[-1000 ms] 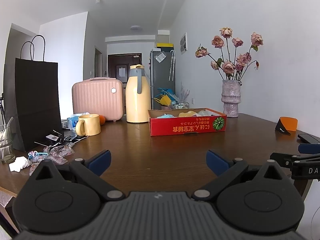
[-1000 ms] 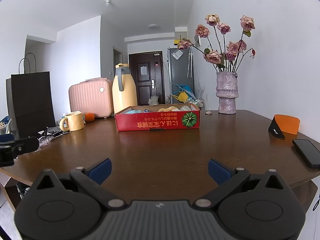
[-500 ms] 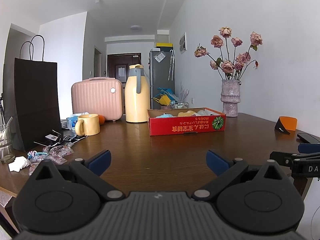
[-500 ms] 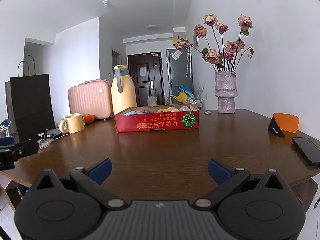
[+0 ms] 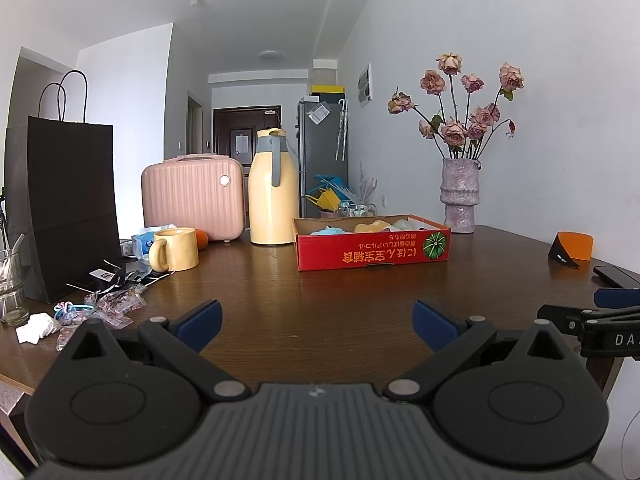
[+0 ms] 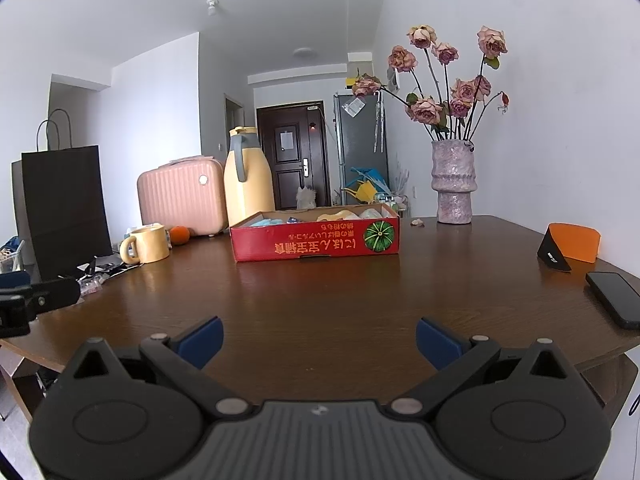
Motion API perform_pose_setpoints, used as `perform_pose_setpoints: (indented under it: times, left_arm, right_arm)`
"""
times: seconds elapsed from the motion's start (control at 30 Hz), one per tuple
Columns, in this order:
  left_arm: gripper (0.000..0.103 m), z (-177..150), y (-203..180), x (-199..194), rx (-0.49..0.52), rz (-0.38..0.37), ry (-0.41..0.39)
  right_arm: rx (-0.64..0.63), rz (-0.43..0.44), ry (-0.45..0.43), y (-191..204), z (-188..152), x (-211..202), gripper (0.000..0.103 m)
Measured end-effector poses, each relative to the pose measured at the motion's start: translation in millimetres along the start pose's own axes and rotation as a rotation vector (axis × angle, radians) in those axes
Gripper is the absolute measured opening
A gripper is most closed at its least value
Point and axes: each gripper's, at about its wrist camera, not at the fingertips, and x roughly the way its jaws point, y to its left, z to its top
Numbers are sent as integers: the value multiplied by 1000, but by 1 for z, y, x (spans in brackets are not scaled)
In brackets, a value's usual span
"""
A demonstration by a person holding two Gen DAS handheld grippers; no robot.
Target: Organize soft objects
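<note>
A shallow red cardboard box [image 5: 372,250] [image 6: 316,240] stands mid-table and holds soft items in blue, yellow and pale colours; only their tops show over the rim. My left gripper [image 5: 317,322] hovers open over the near part of the table with nothing between its blue pads. My right gripper [image 6: 319,342] is likewise open and holds nothing, well short of the box. Each gripper's tip shows at the edge of the other's view.
On the wooden table [image 6: 340,296]: a yellow mug [image 5: 176,249], yellow thermos [image 5: 274,188], pink case [image 5: 193,196], black paper bag [image 5: 64,208], wrappers and a crumpled tissue [image 5: 36,328], a glass, a vase of dried roses [image 6: 454,180], an orange-black stand [image 6: 570,246], a phone [image 6: 614,298].
The right gripper has drifted slightly left and a little nearer the box. The left gripper's view has barely shifted. Both stay open.
</note>
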Motion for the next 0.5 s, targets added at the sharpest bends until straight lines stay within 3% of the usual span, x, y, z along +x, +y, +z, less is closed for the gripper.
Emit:
perform_pose_setpoints:
  times: [0.5]
  left_arm:
    - [103, 1, -4, 0, 3, -6, 7]
  right_arm:
    - [4, -1, -3, 0, -1, -1, 103]
